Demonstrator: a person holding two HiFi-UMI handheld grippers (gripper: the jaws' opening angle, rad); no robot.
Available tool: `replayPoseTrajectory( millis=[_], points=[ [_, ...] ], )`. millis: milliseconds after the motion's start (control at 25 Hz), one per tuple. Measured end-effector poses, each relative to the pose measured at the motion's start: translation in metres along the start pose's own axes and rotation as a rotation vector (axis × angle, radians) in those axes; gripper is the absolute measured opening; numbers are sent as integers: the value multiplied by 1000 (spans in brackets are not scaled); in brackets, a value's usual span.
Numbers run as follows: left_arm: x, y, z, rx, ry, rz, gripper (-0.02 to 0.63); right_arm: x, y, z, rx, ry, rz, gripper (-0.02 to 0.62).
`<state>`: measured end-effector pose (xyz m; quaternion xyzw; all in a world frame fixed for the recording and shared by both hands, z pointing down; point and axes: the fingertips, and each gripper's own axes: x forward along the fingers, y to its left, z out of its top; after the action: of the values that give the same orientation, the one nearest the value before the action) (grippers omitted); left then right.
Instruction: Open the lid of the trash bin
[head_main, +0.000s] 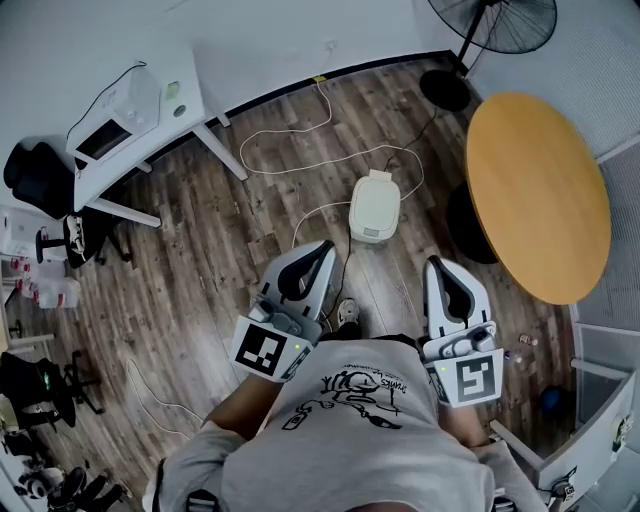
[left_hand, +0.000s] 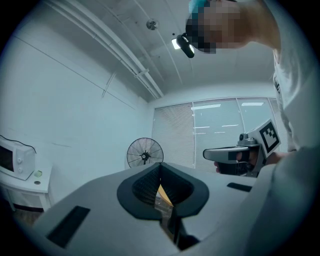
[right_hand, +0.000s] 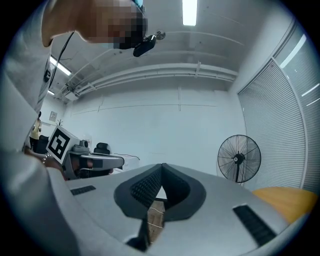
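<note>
Step in hand: the approach is judged under way; the lid is not yet touched.
Trash bin (head_main: 375, 205): found on the wooden floor (head_main: 200, 280), ahead of both tongs and well apart from them, lid down.
Left tongs (head_main: 325, 245): held level, closed, nothing gripped.
Right tongs (head_main: 435, 262): held level, closed, nothing gripped.
Next move: a descent to the bin is called for, then the lid's free edge is to be lifted; the hinge side cannot be told.
</note>
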<state>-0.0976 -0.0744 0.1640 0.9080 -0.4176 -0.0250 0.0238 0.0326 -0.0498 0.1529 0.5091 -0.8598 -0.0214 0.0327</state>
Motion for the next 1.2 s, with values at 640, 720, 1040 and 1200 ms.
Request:
replayPoseTrajectory(
  millis=[640,720,1040,1200],
  points=[
    [30,7,-2,-12,5,6,15,20,-29,-6,-9,6,-5,6],
    [37,2,-2,-11,6,5,15,18,-38,-6,-13,4,-8,6],
    [69,-18,2,9,1,9,15,12,-74,0,-16,-13,-13,6],
    [78,-25,2,9,3,9,15,5,-86,-1,-31,-13,-10,6]
  ],
)
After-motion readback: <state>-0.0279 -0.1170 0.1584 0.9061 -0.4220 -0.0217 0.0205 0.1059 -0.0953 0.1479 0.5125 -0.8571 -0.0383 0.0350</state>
